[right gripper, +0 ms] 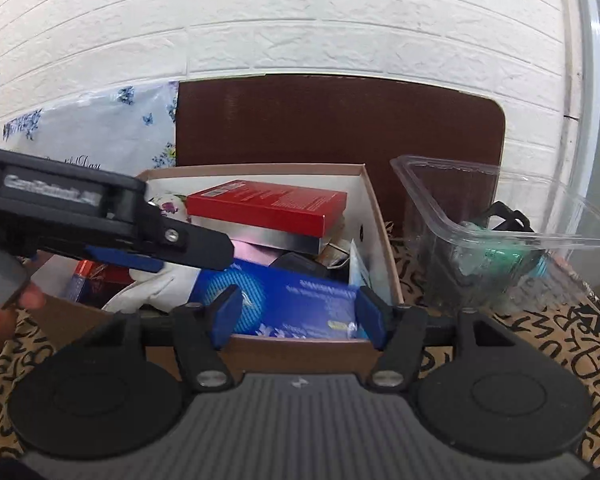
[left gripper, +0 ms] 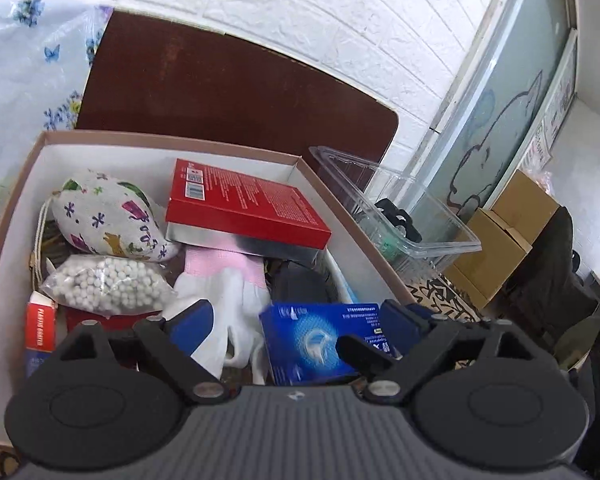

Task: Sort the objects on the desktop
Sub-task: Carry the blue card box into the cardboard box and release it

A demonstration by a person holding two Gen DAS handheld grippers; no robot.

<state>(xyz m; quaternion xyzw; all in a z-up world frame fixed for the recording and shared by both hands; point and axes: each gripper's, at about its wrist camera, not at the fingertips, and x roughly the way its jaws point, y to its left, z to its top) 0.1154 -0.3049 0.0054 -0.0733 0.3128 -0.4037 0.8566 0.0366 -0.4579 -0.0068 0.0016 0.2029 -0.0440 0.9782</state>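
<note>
Left wrist: tongs (left gripper: 296, 320) spread above cardboard box (left gripper: 332, 200)

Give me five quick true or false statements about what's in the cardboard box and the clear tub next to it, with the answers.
1. The red box lies inside the cardboard box. True.
2. The clear plastic tub holds the bag of white beads. False: the bag of white beads is in the cardboard box.
3. The left gripper is clamped on the blue box. False: it is open above the blue box, holding nothing.
4. A white glove with a pink cuff lies in the cardboard box. True.
5. The right gripper is open. True.
</note>
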